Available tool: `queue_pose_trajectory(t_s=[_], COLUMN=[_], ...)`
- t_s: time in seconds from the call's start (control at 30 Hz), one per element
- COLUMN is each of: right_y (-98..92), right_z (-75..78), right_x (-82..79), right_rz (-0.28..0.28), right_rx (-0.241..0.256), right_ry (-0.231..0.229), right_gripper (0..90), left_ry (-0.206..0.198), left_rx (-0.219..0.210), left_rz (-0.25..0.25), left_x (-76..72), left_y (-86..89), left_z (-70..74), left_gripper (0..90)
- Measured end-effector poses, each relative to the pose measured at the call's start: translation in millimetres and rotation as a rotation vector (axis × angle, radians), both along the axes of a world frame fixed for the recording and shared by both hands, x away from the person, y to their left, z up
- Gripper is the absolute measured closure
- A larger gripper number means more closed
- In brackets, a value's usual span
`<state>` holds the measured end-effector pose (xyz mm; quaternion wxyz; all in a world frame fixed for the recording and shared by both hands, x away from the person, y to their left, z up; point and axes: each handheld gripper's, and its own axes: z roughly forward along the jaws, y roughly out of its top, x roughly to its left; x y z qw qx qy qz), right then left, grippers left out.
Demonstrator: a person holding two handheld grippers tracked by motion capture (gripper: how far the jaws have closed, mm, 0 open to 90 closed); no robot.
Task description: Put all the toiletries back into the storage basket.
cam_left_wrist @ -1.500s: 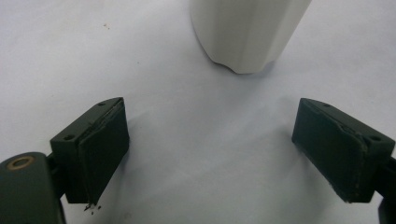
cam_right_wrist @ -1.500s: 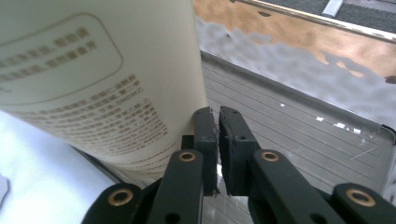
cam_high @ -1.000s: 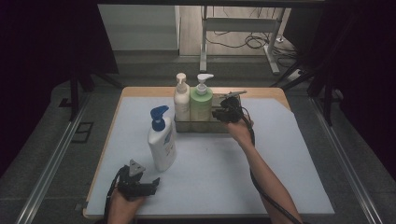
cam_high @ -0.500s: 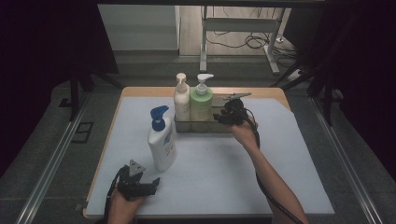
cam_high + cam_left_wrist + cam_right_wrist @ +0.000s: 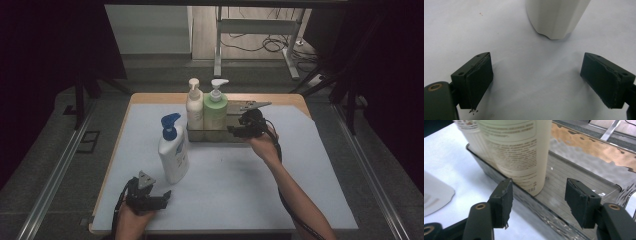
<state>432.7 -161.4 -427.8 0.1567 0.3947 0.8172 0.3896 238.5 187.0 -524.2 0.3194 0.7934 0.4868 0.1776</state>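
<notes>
Honestly, the nearest worry is the left hand-held gripper [image 5: 159, 199], resting low on the white surface [image 5: 235, 185] with its jaws spread wide and nothing between them. Just ahead of it stands the white bottle with the blue pump [image 5: 173, 150], upright and free; a careless nudge forward could tip it. Farther off, the right hand-held gripper [image 5: 235, 131] hovers at the clear tray [image 5: 232, 136], jaws apart and empty, with the green pump bottle [image 5: 215, 111] standing in that tray just ahead of them and a cream pump bottle [image 5: 194, 107] touching it on the far side. If those jaws close off-centre, I'd guess the green bottle could lean into its neighbour, or the tray's near wall gets caught and drags.
</notes>
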Motion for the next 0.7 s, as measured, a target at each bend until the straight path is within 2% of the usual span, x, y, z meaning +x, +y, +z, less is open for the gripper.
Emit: queue_pose_trajectory(t_s=[0.23,0.5,0.63,0.7], right_y=[-1.5,-6.9,-10.2,-10.9], right_z=[1.3,10.9,14.7,15.5], right_x=[-10.1,-24.8,-32.1,-35.6], right_rz=[0.031,0.077,0.088,0.095], right_rx=[-0.018,-0.037,-0.024,-0.037], right_ry=[-0.005,-0.026,-0.037,-0.04], right_gripper=[32.1,24.1,20.1,17.1], left_ry=[0.0,0.0,0.0,0.0], left_rx=[0.0,0.0,0.0,0.0], left_rz=[-0.001,0.0,0.0,-0.001], left_x=[0.1,0.0,0.0,0.0], left_y=[0.0,0.0,0.0,0.1], left_z=[0.0,0.0,0.0,0.0], left_gripper=[10.7,10.7,10.7,10.7])
